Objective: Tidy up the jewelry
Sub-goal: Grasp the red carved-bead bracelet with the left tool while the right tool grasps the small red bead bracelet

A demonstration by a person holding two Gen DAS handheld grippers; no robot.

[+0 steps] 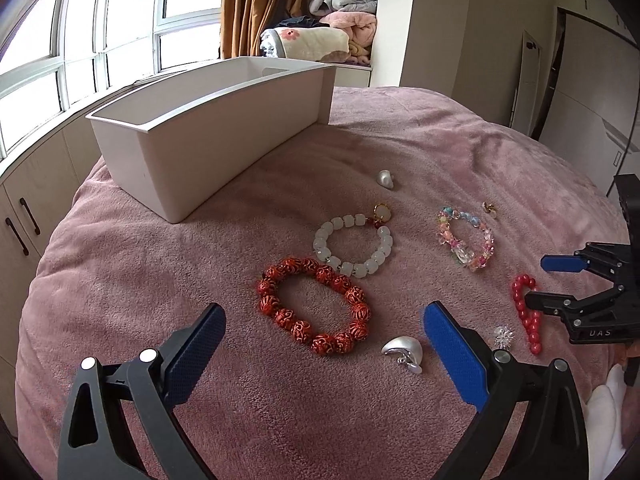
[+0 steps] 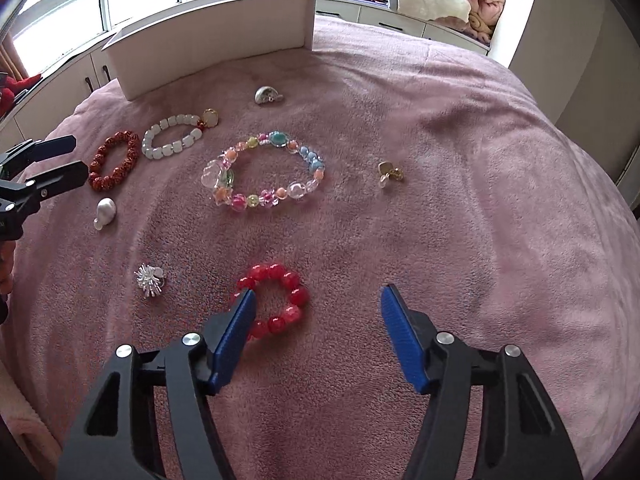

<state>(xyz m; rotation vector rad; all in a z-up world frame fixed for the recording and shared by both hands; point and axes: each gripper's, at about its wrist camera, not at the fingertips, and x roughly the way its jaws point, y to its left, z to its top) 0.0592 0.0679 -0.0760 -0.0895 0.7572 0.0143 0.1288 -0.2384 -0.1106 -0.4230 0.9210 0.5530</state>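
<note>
Bed [image 1: 400, 128] carries everything: a white box [image 1: 208, 128] at its window edge, four bead bracelets and small earrings mid-bed. Left gripper [image 1: 324, 334], jaws spread, hovers by the carved red bracelet [image 1: 314, 306]. Right gripper [image 2: 318, 306], jaws spread, hangs over the glossy red bracelet [image 2: 276, 302].

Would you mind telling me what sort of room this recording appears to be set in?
Most likely a bedroom: the jewelry lies on a pink plush bedspread, folded blankets are piled on a ledge behind, and brown curtains hang by the big window.
</note>
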